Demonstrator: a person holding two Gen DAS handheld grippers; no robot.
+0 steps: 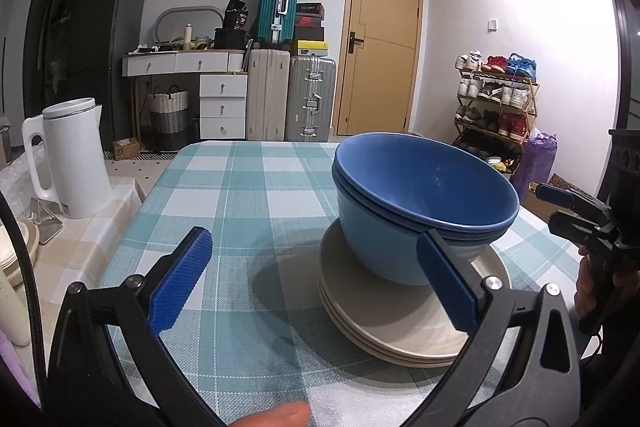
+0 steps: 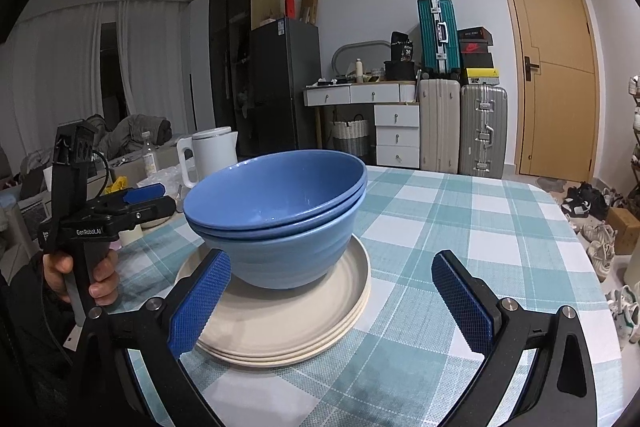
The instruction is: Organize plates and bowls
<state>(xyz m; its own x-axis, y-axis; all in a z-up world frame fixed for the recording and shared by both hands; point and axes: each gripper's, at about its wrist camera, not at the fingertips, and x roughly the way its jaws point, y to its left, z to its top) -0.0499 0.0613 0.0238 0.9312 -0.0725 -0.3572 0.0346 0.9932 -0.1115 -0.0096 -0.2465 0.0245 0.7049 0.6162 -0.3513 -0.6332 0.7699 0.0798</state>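
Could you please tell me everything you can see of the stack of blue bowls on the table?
The blue bowls are nested one inside another; at least two rims show, possibly a third lighter one beneath. They look like smooth matte ceramic or plastic, deep and round, upright and empty. They stand on a stack of beige plates, towards its far side, on the checked tablecloth. Both the left gripper and the right gripper are open, and neither touches the bowls.

Glossy blue bowls point(image 2: 280, 211) sit on matt beige plates point(image 2: 288, 319) (smooth-looking) over the counter's woven checked cloth point(image 2: 460, 227).
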